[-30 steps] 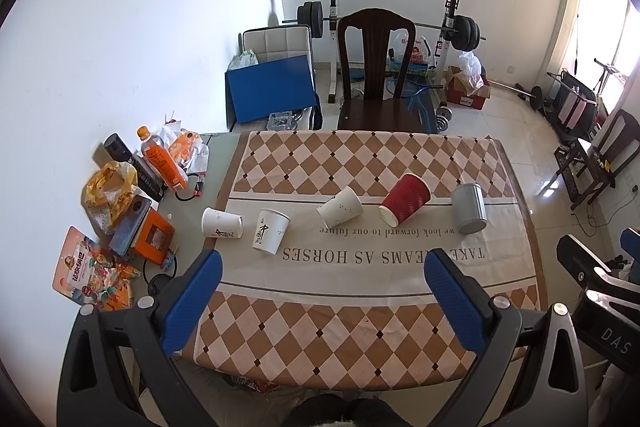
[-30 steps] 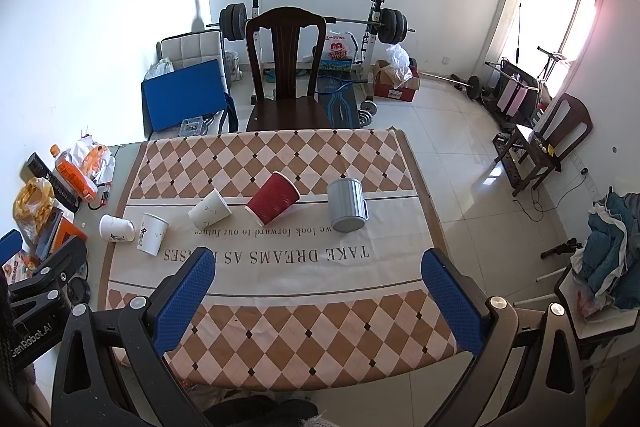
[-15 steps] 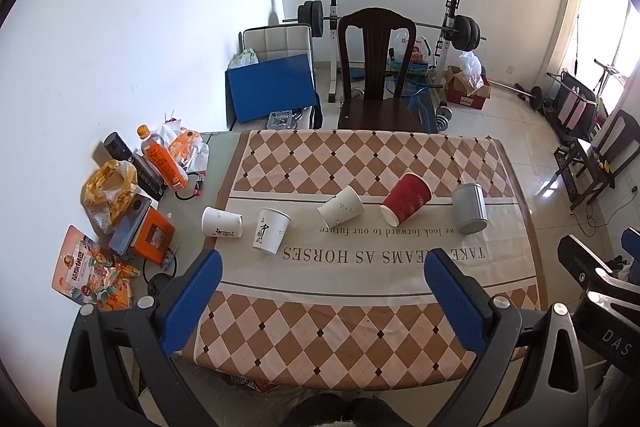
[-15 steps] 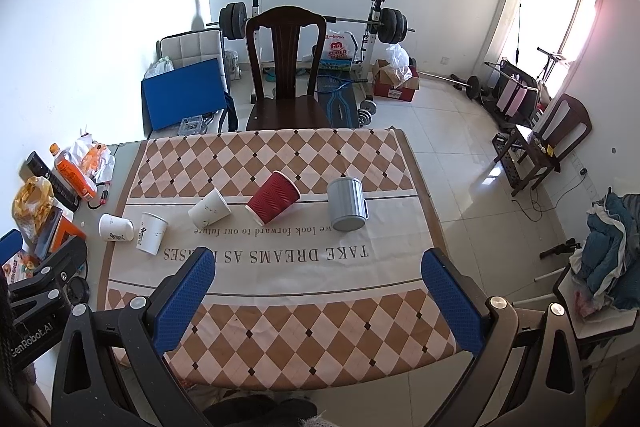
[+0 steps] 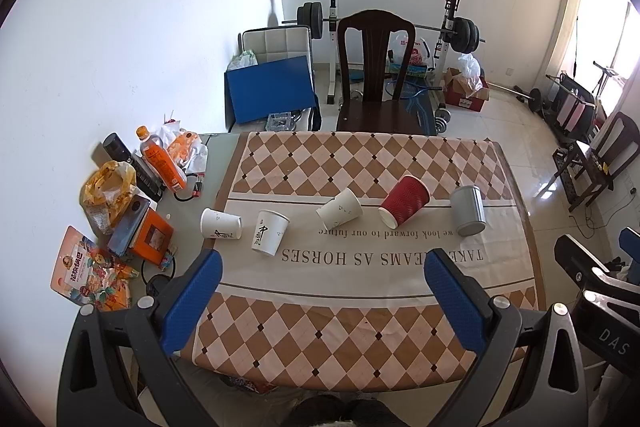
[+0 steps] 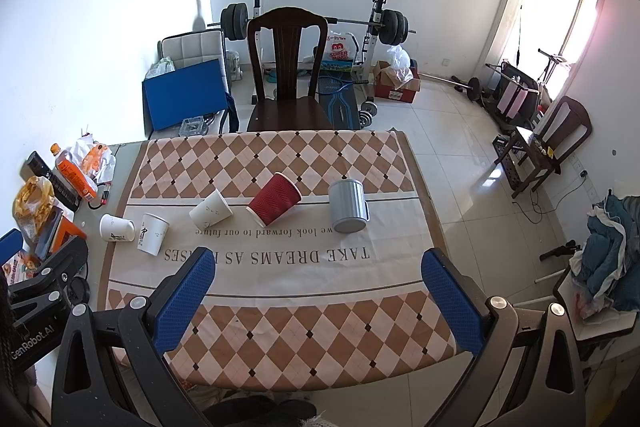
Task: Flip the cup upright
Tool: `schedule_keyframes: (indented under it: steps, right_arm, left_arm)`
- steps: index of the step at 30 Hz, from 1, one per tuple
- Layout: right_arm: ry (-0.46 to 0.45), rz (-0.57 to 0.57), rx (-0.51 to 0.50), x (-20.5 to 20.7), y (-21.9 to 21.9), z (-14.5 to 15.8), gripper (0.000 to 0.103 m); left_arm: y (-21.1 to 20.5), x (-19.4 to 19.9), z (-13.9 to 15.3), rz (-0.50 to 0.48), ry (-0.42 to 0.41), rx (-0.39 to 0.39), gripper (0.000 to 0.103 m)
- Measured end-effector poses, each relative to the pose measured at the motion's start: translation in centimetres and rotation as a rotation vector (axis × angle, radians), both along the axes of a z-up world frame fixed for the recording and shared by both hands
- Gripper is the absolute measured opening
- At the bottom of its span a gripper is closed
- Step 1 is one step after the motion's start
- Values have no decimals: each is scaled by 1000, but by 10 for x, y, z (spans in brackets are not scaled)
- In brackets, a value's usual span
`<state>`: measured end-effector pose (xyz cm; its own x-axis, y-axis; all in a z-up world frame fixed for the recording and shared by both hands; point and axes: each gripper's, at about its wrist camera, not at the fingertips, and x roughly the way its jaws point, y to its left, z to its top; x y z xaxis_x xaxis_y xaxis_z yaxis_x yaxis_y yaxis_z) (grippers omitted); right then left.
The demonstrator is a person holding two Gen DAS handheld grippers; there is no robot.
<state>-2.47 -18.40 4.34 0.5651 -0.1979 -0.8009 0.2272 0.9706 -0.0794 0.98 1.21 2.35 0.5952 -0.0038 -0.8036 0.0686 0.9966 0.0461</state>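
Note:
Several cups lie on their sides in a row across the checkered tablecloth (image 5: 360, 307): three white paper cups (image 5: 221, 224) (image 5: 270, 232) (image 5: 339, 208), a red ribbed cup (image 5: 404, 196) and a grey mug (image 5: 467, 211). In the right wrist view the red cup (image 6: 274, 200) and grey mug (image 6: 347, 206) lie mid-table. My left gripper (image 5: 322, 285) is open and empty, high above the table's near edge. My right gripper (image 6: 318, 283) is open and empty, also well short of the cups.
Snack bags, an orange bottle (image 5: 162, 161) and boxes crowd the table's left end. A dark wooden chair (image 5: 376, 75) stands at the far side. Weights, a barbell rack and boxes sit on the floor behind. The other gripper's body shows at each view's edge.

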Motion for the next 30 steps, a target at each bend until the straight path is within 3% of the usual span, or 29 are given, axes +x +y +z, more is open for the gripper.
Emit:
schedule_keyframes:
  steps: [15, 20, 21, 26, 30]
  right_arm:
    - [4, -4, 7, 8, -1, 5, 103]
    - [55, -26, 8, 29, -4, -7, 103]
    - [76, -31, 5, 55, 0, -20, 103]
    - [196, -48, 9, 94, -6, -85, 103]
    - [305, -60, 38, 114, -16, -163, 103]
  left_arm:
    - [-1, 7, 0, 4, 17, 4, 103]
    - [-8, 36, -29, 23, 56, 52, 103]
    - [-11, 43, -42, 27, 69, 68, 103]
    - [-10, 83, -118, 31, 157, 132, 103]
    - [-14, 116, -166, 4, 222, 181, 103]
